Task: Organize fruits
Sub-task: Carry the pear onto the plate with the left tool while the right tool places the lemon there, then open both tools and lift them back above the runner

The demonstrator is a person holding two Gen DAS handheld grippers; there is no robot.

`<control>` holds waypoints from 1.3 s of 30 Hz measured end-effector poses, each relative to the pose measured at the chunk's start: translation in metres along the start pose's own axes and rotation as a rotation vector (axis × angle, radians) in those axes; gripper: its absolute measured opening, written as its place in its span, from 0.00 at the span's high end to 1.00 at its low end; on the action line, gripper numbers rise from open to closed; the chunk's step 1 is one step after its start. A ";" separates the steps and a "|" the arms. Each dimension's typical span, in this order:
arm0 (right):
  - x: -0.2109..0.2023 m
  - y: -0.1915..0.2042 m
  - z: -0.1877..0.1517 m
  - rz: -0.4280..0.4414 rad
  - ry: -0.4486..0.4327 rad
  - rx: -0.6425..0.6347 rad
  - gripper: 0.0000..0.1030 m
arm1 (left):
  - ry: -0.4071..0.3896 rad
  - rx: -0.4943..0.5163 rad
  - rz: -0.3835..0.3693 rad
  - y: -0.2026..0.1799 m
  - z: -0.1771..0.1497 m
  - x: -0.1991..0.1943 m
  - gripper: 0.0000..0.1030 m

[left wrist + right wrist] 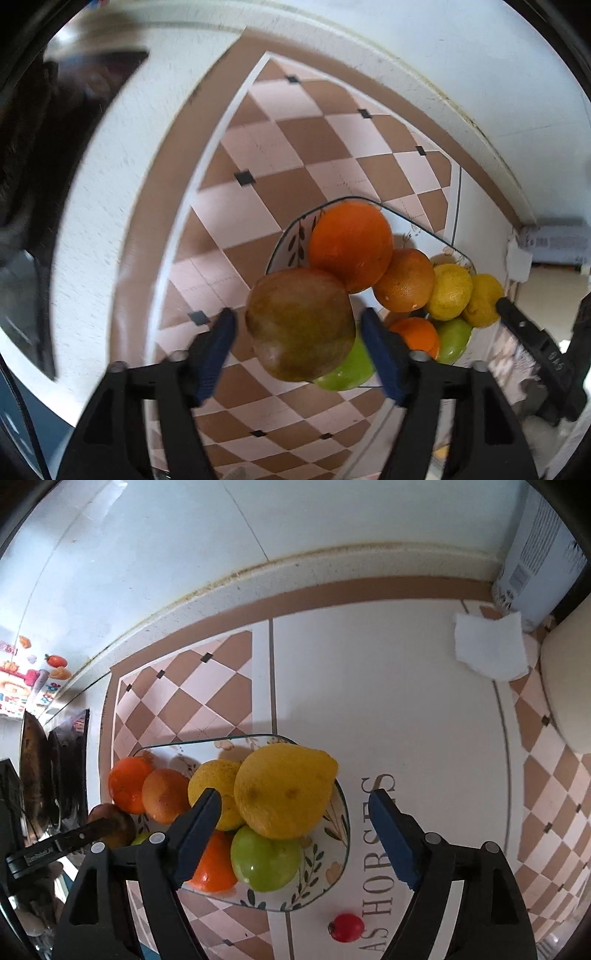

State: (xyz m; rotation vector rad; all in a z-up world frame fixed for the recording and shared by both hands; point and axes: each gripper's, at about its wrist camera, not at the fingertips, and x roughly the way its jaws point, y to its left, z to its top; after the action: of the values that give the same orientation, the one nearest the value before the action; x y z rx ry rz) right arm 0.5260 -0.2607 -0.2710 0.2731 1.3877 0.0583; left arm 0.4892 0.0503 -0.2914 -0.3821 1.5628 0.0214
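Observation:
A glass plate with a leaf pattern (291, 240) (332, 867) holds a pile of fruit on the table. In the left wrist view a brown-green pear-like fruit (300, 328) lies between the spread fingers of my left gripper (297, 326), with a small gap on each side. Behind it are a big orange (351, 245), a second orange (404, 280), two lemons (450, 291) and green apples (347, 369). My right gripper (295, 812) is open above a large lemon (284, 790) and a green apple (266, 860). A small red fruit (346, 927) lies off the plate.
The plate sits on a checkered brown and pink tablecloth (280, 155). A white napkin (489, 648) and a carton (539, 554) lie at the far right by the wall. Dark pans (37, 768) stand at the left.

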 end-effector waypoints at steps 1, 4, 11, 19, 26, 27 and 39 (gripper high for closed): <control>-0.004 0.003 -0.003 -0.013 0.001 -0.011 0.12 | -0.011 0.018 0.006 -0.003 -0.002 -0.004 0.18; -0.019 0.013 -0.015 -0.071 -0.023 -0.059 0.09 | -0.040 0.068 0.033 -0.013 -0.010 -0.018 0.18; -0.050 0.036 -0.071 -0.160 -0.087 -0.130 0.09 | -0.158 0.159 0.125 -0.032 -0.048 -0.043 0.18; -0.084 0.045 -0.125 -0.197 -0.154 -0.132 0.09 | -0.261 0.267 0.183 -0.044 -0.103 -0.065 0.18; -0.129 0.048 -0.165 -0.190 -0.245 -0.127 0.09 | -0.349 0.300 0.182 -0.052 -0.142 -0.097 0.18; -0.137 0.049 -0.171 -0.184 -0.256 -0.125 0.09 | -0.361 0.304 0.181 -0.053 -0.146 -0.101 0.18; -0.227 0.064 -0.229 -0.123 -0.394 -0.145 0.09 | -0.500 0.352 0.150 -0.062 -0.209 -0.166 0.18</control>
State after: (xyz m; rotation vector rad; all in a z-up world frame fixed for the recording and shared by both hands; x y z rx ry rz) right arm 0.2680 -0.2085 -0.0746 0.0710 1.0006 0.0028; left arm 0.2994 -0.0229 -0.1079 0.0238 1.0681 -0.0393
